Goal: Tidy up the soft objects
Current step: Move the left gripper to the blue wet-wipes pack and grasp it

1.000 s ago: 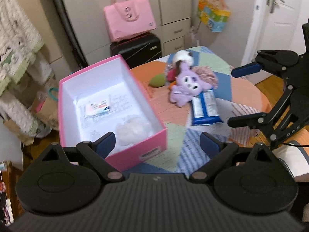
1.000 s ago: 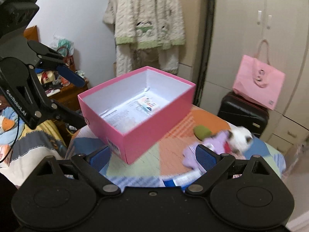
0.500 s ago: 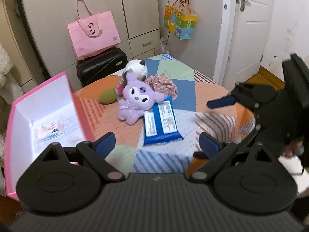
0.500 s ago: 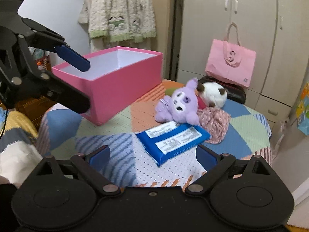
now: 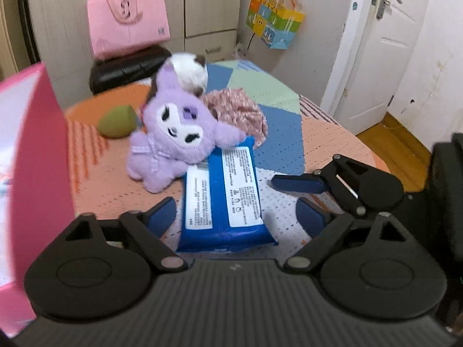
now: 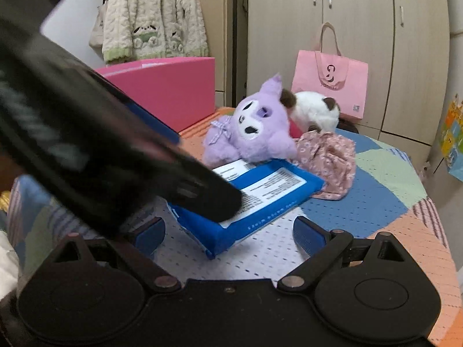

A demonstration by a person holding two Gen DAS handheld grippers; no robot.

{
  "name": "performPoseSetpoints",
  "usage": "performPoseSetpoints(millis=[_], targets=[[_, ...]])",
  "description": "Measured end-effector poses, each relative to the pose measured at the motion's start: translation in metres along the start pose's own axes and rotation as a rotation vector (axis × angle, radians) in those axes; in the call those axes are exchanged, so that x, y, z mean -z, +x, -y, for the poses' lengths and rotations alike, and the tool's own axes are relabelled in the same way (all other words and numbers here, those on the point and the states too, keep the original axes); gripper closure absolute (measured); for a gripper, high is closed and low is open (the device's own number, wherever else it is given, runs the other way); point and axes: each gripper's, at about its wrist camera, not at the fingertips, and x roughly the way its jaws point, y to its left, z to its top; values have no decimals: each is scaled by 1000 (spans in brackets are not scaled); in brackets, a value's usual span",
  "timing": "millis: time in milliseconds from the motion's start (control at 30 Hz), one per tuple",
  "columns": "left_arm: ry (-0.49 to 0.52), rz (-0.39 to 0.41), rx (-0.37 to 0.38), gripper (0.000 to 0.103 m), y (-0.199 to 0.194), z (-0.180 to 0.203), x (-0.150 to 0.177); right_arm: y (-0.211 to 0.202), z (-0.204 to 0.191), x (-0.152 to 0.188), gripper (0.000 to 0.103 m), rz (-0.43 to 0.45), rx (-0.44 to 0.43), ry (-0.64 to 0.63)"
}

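A blue tissue pack (image 5: 222, 196) lies on the patchwork table, its near end between the open fingers of my left gripper (image 5: 235, 217). A purple plush (image 5: 176, 141) leans on its far end, with a white plush (image 5: 189, 70), a pink floral cloth (image 5: 237, 110) and a green sponge (image 5: 117, 121) behind. My right gripper (image 6: 228, 235) is open and empty, close to the pack's corner (image 6: 249, 199); it also shows in the left wrist view (image 5: 292, 193). The purple plush (image 6: 254, 127) and cloth (image 6: 330, 159) show beyond.
An open pink box (image 5: 31, 159) stands at the table's left, also in the right wrist view (image 6: 170, 92). The left gripper's body (image 6: 95, 144) crosses the right wrist view. A pink bag (image 5: 128, 18) on a black suitcase (image 5: 124, 69) stands behind the table. A door (image 5: 382, 43) is at right.
Both grippers have swung from the pink box toward the toys and dropped low to the table. The left gripper now straddles the blue pack's near end; the right has come close beside it.
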Motion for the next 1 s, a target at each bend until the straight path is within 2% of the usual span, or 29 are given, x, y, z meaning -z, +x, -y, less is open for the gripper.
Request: performPoseSetpoints(millis=[67, 200, 267, 500, 567, 600, 667, 900, 1000], targets=[[-20, -20, 4, 26, 14, -4, 0, 4, 2, -1, 6, 1, -7, 36], [-78, -19, -8, 26, 27, -18, 3, 9, 2, 1, 4, 18, 12, 45], [-109, -9, 11, 25, 31, -25, 6, 12, 1, 2, 2, 25, 19, 50], [-52, 24, -24, 26, 29, -13, 15, 13, -6, 8, 2, 66, 65, 69], [-7, 23, -76, 27, 31, -2, 17, 12, -10, 12, 5, 97, 80, 60], [8, 20, -97, 27, 31, 3, 18, 9, -13, 15, 13, 117, 72, 53], [17, 16, -112, 27, 31, 7, 19, 6, -18, 19, 19, 136, 78, 46], [-26, 21, -53, 29, 25, 1, 21, 3, -10, 20, 25, 147, 53, 59], [-38, 28, -67, 31, 25, 3, 23, 3, -8, 20, 29, 150, 44, 57]])
